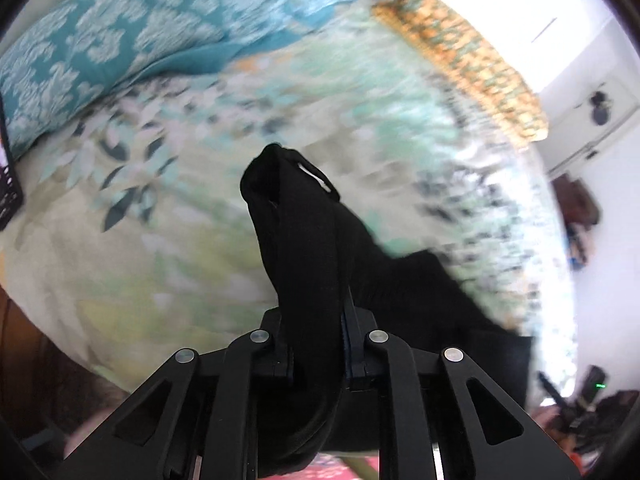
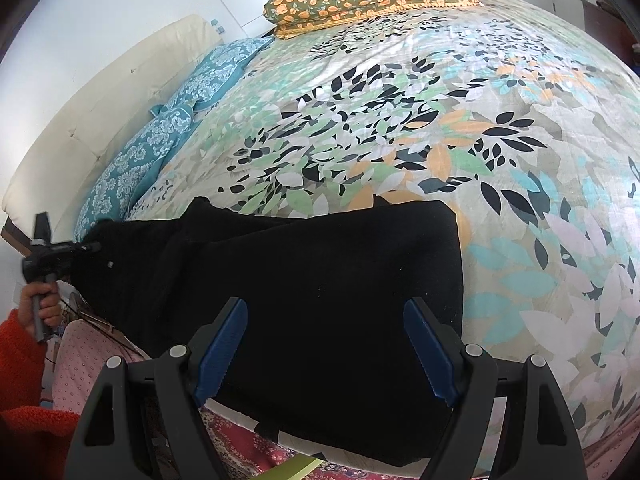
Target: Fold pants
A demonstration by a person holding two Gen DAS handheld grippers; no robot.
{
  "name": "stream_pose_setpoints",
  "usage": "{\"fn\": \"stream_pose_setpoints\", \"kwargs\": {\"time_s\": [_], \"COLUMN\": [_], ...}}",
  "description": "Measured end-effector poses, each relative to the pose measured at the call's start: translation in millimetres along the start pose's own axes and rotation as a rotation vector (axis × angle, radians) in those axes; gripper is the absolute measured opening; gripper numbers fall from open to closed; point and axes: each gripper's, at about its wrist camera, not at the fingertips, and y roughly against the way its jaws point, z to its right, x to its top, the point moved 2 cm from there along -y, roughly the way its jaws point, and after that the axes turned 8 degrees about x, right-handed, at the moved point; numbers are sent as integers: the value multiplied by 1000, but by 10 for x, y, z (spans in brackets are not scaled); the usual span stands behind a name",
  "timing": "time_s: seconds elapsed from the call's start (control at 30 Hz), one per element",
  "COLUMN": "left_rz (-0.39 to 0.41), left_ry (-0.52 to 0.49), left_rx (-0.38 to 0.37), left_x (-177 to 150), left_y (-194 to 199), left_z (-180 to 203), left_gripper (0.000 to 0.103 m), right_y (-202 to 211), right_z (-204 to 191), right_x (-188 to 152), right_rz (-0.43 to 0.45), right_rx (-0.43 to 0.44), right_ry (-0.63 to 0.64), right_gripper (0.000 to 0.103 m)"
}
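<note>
Here, left wrist view: the left gripper (image 1: 310,320) has its jaws drawn narrow and clamped on a bunched fold of the black pants (image 1: 296,240). The cloth rises between the fingers in a thick band, and more of it trails off to the right onto the floral bedspread (image 1: 140,240). Background is motion-blurred; a teal patterned pillow (image 1: 100,52) lies top left, an orange-flowered pillow (image 1: 460,56) top right.

Right wrist view: the right gripper (image 2: 326,344) stands wide, blue pads (image 2: 222,350) apart and nothing pinched; it hangs over the pants (image 2: 320,280), which lie spread along the near edge of the bedspread (image 2: 440,120). At far left a hand (image 2: 42,304) in an orange sleeve (image 2: 20,380) grips the left gripper's handle, whose tip meets the pants' left end.
</note>
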Motion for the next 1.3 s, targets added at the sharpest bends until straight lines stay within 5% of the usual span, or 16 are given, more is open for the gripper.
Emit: {"fn": "stream_pose_setpoints", "kwargs": {"time_s": [0.17, 0.3, 0.4, 0.47, 0.53, 0.6, 0.63, 0.73, 0.83, 0.9, 1.03, 1.3], "left_rz": [26, -69, -145, -220, -257, -231, -195, -16, 89, 138, 164, 140], "left_ry": [-142, -269, -371, -428, -423, -428, -436, -414, -353, -293, -183, -31], "left_rx": [-166, -249, -188, -165, -233, -321, -334, -321, -241, -150, -2, 16], "left_x": [-175, -577, -972, -1165, -1274, -1245, -1181, -874, -611, -509, -468, -636], "left_y": [303, -137, -725, -1010, -1003, -776, -645, -194, -16, -14, -197, -463], "left_z": [1112, 2021, 2511, 2667, 2721, 2745, 2736, 2481, 2113, 1770, 1132, 742], "left_gripper": [11, 4, 8, 12, 12, 30, 51, 78, 79, 79, 78, 77], "right_y": [11, 127, 230, 311, 398, 453, 459, 443, 323, 126, -396, -906], "right_z": [66, 110, 198, 278, 358, 423, 448, 329, -237, -632, -1129, -1003], "right_x": [24, 30, 19, 17, 15, 18, 29, 103, 69, -110, -457, -180], "right_rz": [16, 49, 74, 98, 128, 153, 164, 200, 179, 75, -191, -323], "right_rx": [19, 12, -8, -11, -11, 1, 13, 90, 300, 420, 446, 474], "right_ry": [-32, -34, -51, -77, -103, -126, -136, -86, 126, 276, 447, 293], "right_gripper": [81, 81, 81, 81, 81, 81, 81, 81, 100, 103, 103, 92]}}
